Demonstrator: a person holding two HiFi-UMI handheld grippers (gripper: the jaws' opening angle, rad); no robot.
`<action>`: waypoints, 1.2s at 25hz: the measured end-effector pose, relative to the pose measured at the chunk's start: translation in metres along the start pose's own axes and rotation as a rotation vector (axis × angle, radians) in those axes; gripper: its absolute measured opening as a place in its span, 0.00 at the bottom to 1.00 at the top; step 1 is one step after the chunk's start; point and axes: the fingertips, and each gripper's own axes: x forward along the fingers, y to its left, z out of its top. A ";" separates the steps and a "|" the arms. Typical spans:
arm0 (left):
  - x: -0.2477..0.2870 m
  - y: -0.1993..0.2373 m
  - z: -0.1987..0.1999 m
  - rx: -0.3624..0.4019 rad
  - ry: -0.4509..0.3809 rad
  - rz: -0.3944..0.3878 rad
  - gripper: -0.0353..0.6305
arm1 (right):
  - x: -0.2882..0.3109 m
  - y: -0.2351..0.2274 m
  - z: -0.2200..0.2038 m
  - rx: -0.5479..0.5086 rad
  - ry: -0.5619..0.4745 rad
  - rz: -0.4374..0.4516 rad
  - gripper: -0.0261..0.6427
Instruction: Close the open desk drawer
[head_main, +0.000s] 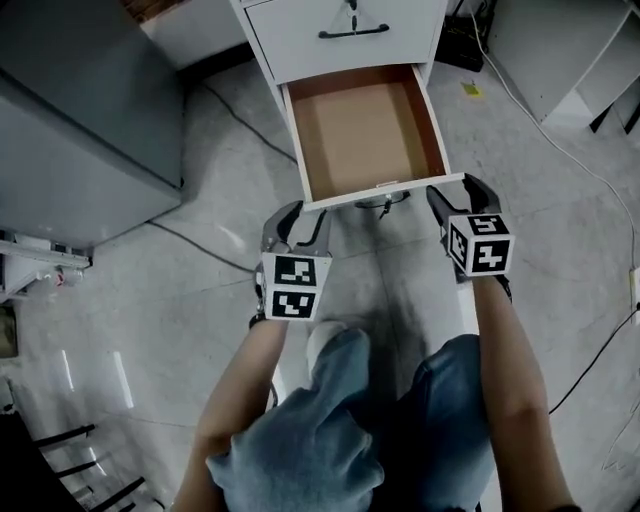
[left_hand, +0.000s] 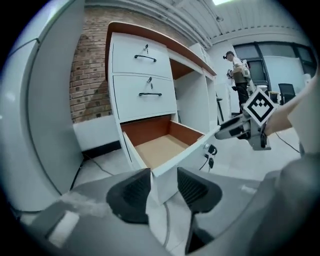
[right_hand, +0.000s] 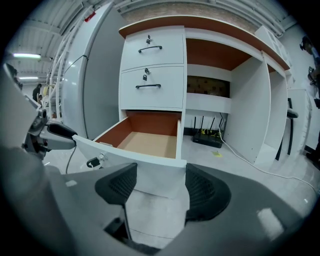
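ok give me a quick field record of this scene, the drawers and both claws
bottom drawer: pulled open, empty inside
upper drawers: both shut
keys: hanging from the lock on the open drawer's front
left claw: open, at the left corner of the drawer front; contact cannot be told
right claw: open, at the right corner of the drawer front; contact cannot be told
task state: drawer not yet closed

The white bottom desk drawer (head_main: 365, 130) stands pulled far out, its brown interior showing.
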 end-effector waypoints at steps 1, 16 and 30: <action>-0.001 0.001 0.000 -0.009 -0.002 0.004 0.31 | -0.001 0.000 0.002 0.003 -0.009 -0.002 0.50; -0.008 0.023 0.037 -0.154 -0.099 0.077 0.23 | -0.003 -0.005 0.041 0.101 -0.134 -0.015 0.49; -0.005 0.034 0.057 -0.207 -0.114 0.072 0.23 | 0.001 -0.009 0.063 0.149 -0.149 -0.031 0.49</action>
